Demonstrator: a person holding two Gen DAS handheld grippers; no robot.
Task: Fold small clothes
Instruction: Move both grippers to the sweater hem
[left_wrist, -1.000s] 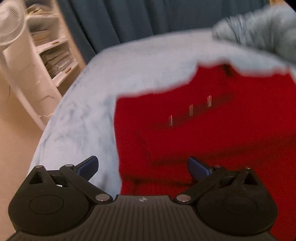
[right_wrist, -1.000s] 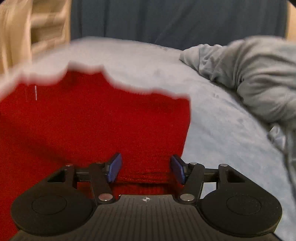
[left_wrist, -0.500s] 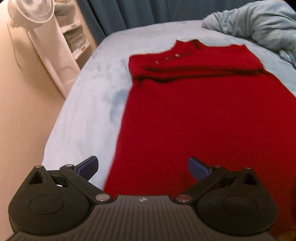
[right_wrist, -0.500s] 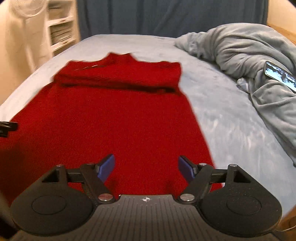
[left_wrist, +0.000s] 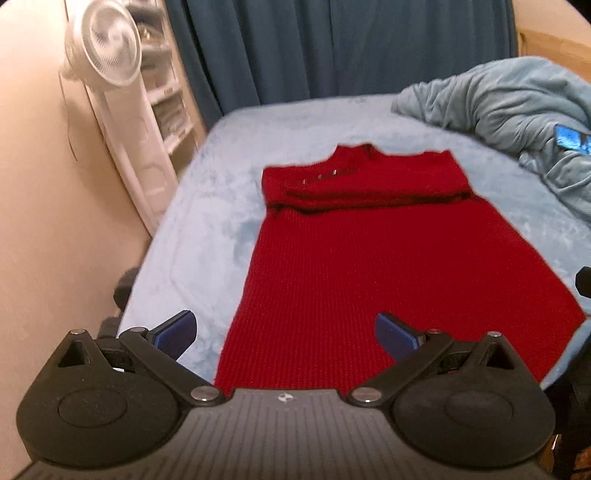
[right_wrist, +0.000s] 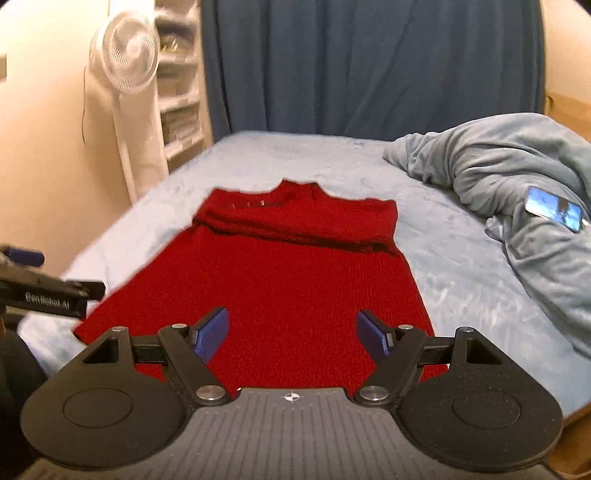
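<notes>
Lying flat on the light-blue fleece bed cover (left_wrist: 207, 229), the red knitted garment (left_wrist: 369, 266) shows its far end folded over; the left gripper (left_wrist: 284, 332) hovers above, jaws spread, empty. The right view: right gripper (right_wrist: 291, 332) likewise parted above the garment; the other gripper's side reads "GenRobot.AI".

My bed (left_wrist: 207, 206) is covered in a pale blue fleecy sheet. A red knit sweater (left_wrist: 369, 266) lies flat on it, hem toward me, with its sleeves folded across the chest just below the collar. At the right side sits a rumpled grey-blue blanket (right_wrist: 517, 177), touching the sheet, and a phone (right_wrist: 556, 208) with its screen lit rests on the blanket's folds.
</notes>
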